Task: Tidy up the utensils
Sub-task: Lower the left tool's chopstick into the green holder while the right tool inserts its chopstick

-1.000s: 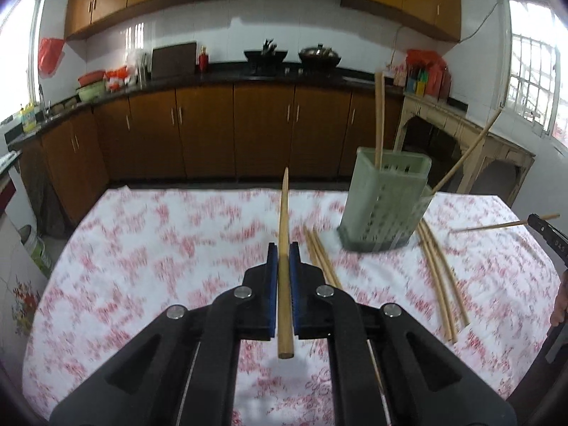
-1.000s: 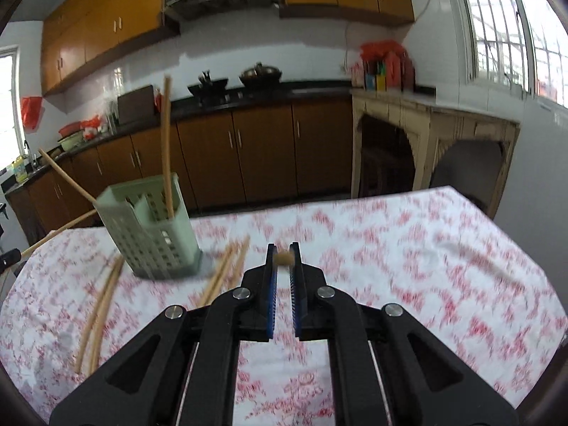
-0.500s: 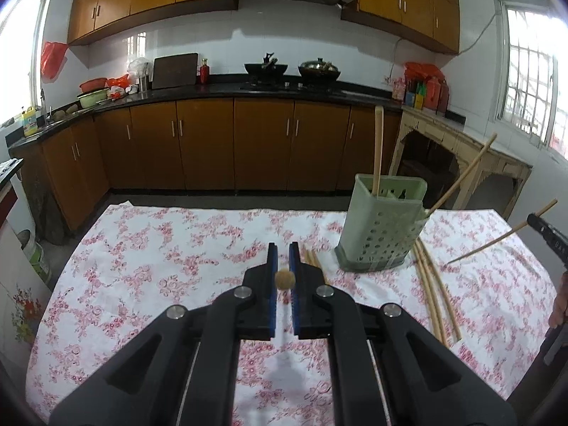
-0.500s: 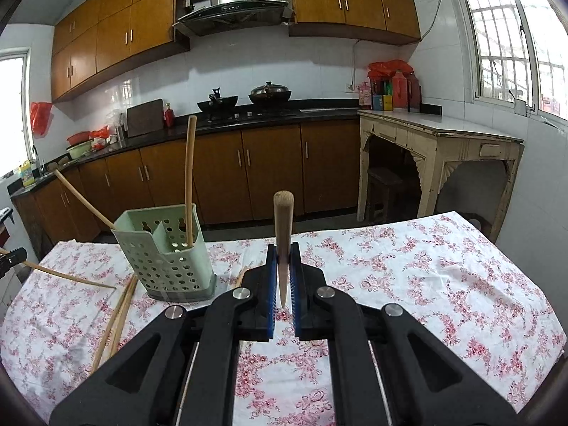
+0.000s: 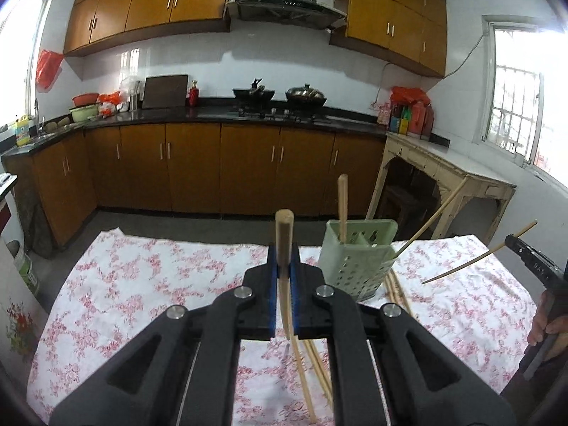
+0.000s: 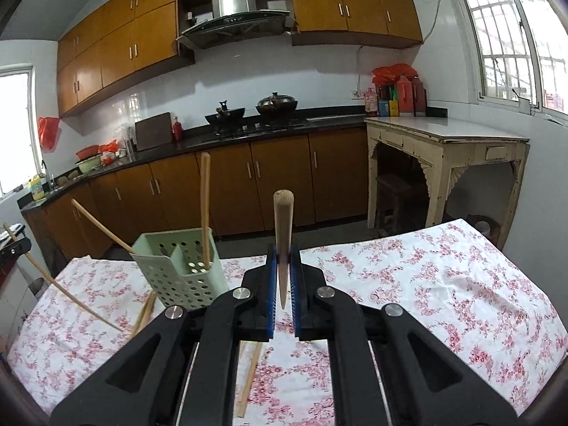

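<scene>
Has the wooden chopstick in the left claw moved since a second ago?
Yes. The wooden chopstick in the left claw has tipped up: earlier it lay level over the floral tablecloth, and now its end stands against the brown cabinets.

Pale green holder point(image 5: 356, 264), pink-flowered white tablecloth point(image 5: 142, 284)

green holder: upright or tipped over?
Upright. The green holder stands on the tablecloth, open end up, one chopstick standing in it.

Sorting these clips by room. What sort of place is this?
A home kitchen, most likely: a gas stove with pans under a range hood, wooden cabinets, and a table under a floral cloth.
</scene>
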A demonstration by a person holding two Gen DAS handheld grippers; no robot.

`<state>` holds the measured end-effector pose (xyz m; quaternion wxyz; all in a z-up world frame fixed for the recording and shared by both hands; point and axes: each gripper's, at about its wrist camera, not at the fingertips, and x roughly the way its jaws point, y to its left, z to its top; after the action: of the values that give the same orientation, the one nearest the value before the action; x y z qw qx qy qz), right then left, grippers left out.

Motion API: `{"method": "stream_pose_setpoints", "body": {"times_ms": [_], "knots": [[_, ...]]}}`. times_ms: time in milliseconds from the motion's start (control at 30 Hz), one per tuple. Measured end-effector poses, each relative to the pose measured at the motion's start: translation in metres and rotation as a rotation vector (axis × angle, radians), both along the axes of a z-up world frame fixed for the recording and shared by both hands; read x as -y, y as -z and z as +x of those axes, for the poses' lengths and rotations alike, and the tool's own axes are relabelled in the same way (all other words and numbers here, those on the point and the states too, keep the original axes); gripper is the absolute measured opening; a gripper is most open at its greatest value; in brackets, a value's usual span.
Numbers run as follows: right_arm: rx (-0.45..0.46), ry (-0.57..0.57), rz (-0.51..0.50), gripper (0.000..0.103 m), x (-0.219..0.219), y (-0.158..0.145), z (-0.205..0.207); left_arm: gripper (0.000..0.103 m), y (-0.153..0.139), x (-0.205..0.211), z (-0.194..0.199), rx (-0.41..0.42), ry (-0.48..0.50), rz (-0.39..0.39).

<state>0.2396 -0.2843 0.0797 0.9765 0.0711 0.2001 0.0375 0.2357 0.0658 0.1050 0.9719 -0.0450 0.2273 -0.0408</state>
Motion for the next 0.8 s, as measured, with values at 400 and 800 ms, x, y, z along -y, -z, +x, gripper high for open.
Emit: {"method": "stream_pose_setpoints", "body": {"times_ms": [400, 800], "knots": [[0.05, -0.154, 0.112, 0.007, -0.007, -0.062, -0.012, 0.007, -0.069, 0.042, -0.014, 0.133, 0.092, -0.034], [0.036, -0.216, 0.049, 0.007, -0.061, -0.076, 0.045, 0.007, -0.106, 0.082, 0.049, 0.182, 0.026, -0.016]]}}
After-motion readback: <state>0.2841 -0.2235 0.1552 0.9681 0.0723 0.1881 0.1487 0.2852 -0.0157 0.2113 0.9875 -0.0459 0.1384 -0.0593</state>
